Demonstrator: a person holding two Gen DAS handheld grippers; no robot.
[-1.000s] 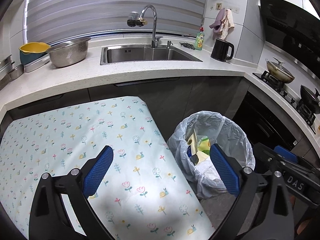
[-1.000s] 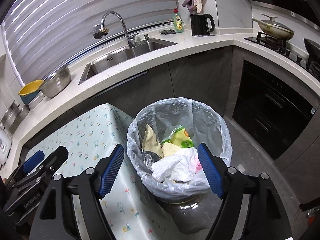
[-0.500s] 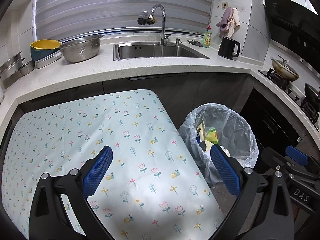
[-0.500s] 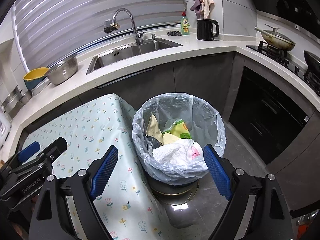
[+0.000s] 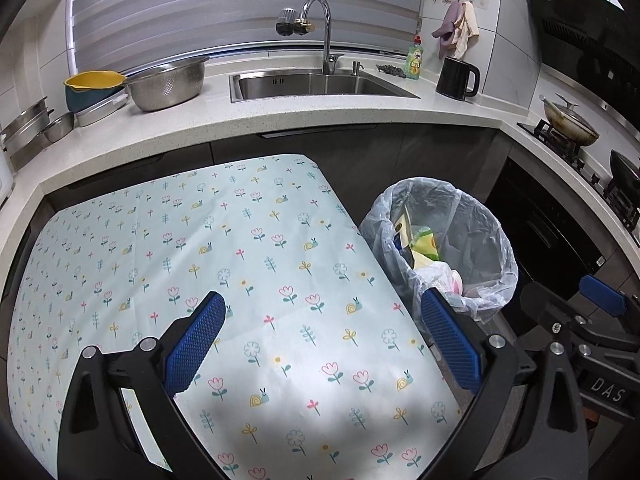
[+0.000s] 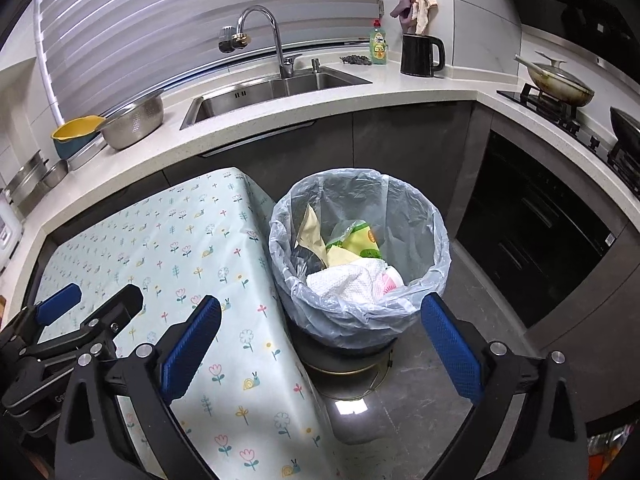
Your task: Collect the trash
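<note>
Trash (image 6: 352,268) lies inside the bin (image 6: 360,216), which stands on the floor just beside the right edge of the table (image 5: 240,264). In the right wrist view you see a white paper towel on top, with yellow and green wrappers behind it, all within the clear plastic liner.

Your right gripper (image 6: 320,344) points down toward the near rim of the bin. Its jaws have just been opening and now stand spread wide, with nothing between the blue pads (image 6: 190,346).

Your left gripper (image 5: 324,344) hovers over the flower-patterned tablecloth, jaws spread and holding nothing. Its right pad (image 5: 450,342) overlaps the table edge next to the bin in the picture.

Each gripper shows at the edge of the other's view.

Behind the table, the counter carries a sink (image 5: 316,86), a steel colander (image 5: 166,82) and a black kettle (image 5: 456,78).
</note>
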